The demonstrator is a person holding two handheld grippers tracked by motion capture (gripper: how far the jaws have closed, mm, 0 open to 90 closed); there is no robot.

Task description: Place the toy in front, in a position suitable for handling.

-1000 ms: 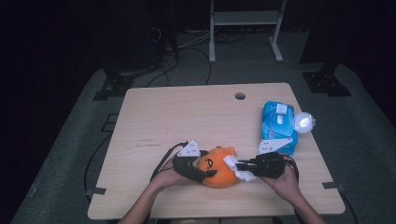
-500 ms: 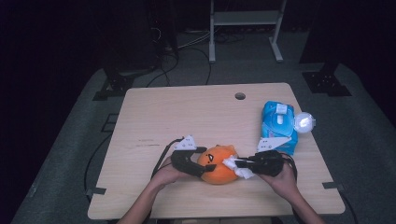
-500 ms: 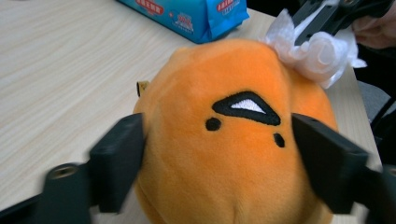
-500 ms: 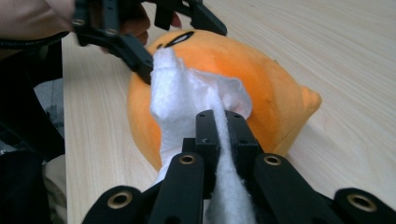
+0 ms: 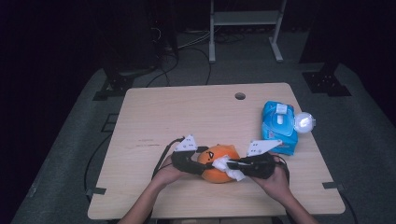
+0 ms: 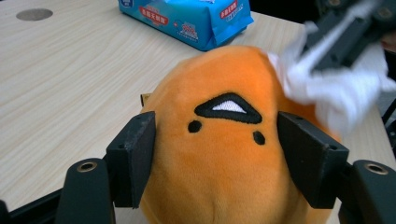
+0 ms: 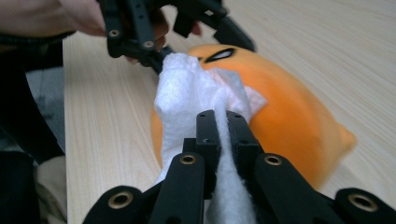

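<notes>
plush: orange plush toy with a stitched face, lying at the near edge of the desk, about the middle, between the 2 hands

left gripper: comes in from the plush's left; in the left gripper view its fingers sit on either side of the face and have just been closing, and they look like they're pressing into the fabric on both sides now, so I'd call that a hold at about half width

right gripper: comes in from the right, fingers clamped narrow on a white wipe

wipe vs plush: the wad sticks out ahead of the right fingers and lies on the upper side of the plush, a bit behind the face; touching, going by the right gripper view

the relation that matters: the plush's long axis runs roughly left-right, in line with both grippers, face end toward the left hand, tapered end toward the right. So the wiped surface is straight ahead of and just under the right fingers, and any stroke runs along that axis toward or away from the left gripper

nearer hand: both are right on it tbh; left does the steadying, right does the rubbing

my guess at the step: wiping the plush clean while it's pinned

other stuff: blue pack of wipes on the far right of the desk, well apart from the plush, with a small round white thing just beside it

watch out: push too hard and the plush could squirm out of the left fingers
</notes>
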